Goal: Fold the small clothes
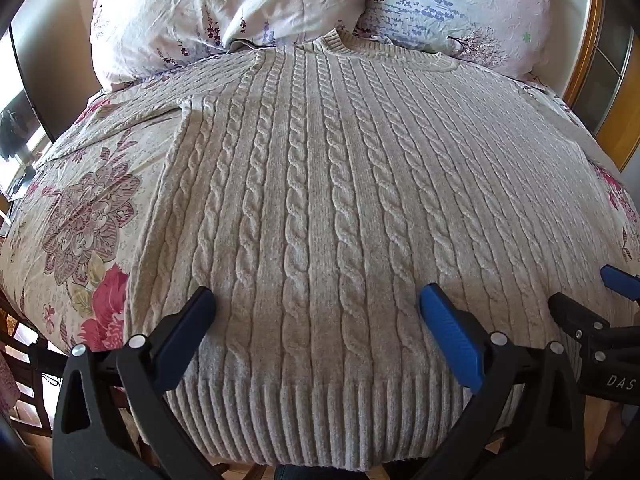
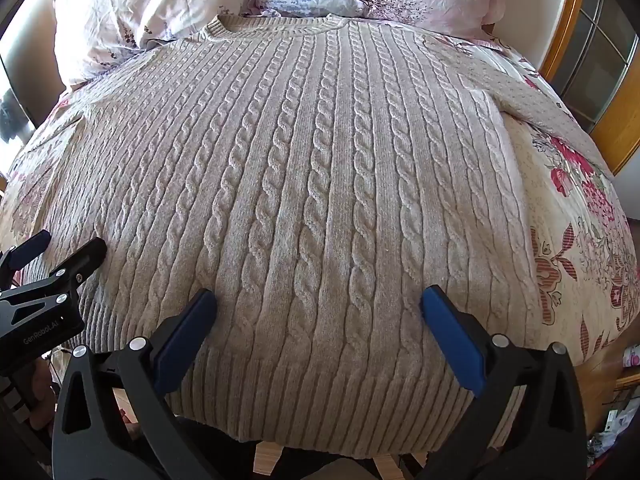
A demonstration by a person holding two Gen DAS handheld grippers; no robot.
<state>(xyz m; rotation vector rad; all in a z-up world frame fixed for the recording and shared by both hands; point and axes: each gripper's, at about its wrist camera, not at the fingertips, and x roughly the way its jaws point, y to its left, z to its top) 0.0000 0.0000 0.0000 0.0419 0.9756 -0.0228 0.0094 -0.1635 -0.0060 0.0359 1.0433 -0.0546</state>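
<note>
A: It's a bedroom: the bed under a flowered cover, two pillows up at twelve o'clock against a pale wall, wood-framed glazing off at two o'clock. Where's the garment?

B: The cable-knit sweater lies face up and flat along the bed, neckline at twelve o'clock touching the pillows, ribbed hem at six o'clock hanging just over the near edge.

A: And the claws, left to right?

B: The left claw hovers over the hem, fingers spread wide, holding nothing. The right claw does the same just beside it, jaws apart, empty.

A: So which step?

B: I judge it's the start; nothing is folded yet. The next move likely calls for pinching a side edge or sleeve and carrying it across the middle.

A: Any room?

B: Bare cover shows at nine o'clock in the left view and at three o'clock in the right view, where one sleeve trails toward the bed's edge. The thick knit may slip from a shallow pinch.
</note>
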